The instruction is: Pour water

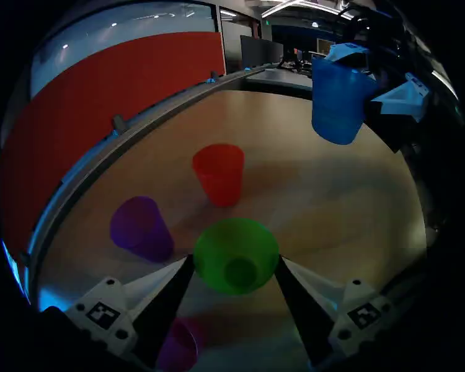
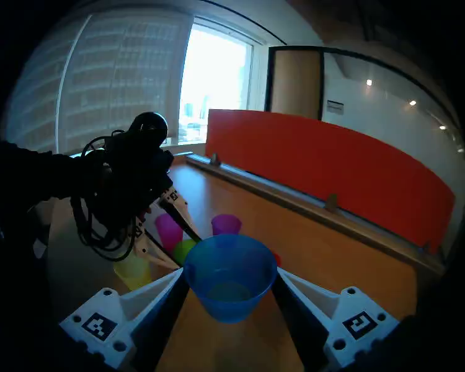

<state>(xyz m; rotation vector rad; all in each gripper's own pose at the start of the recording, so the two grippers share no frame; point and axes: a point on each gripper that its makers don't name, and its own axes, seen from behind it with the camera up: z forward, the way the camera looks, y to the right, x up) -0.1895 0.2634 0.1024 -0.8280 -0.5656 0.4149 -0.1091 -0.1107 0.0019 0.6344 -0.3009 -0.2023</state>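
Note:
A green cup [image 1: 235,248] sits upright between the fingers of my left gripper [image 1: 234,260], which is shut on it just above the wooden table [image 1: 332,204]. Up at the right, my right gripper [image 1: 370,80] holds a blue cup [image 1: 336,102] high over the table, roughly upright. In the right gripper view that blue cup [image 2: 229,279] is clamped between the fingers of my right gripper [image 2: 229,276], mouth toward the camera. Whether it holds water is unclear. Farther off, my left gripper [image 2: 186,253] holds the green cup [image 2: 181,248].
A red cup [image 1: 219,173] and a purple cup [image 1: 141,228] stand beyond the green one, and a magenta cup [image 1: 180,344] stands under the left finger. A yellow cup [image 2: 132,271] stands nearer the person. A red partition [image 1: 108,105] runs along the table's far edge.

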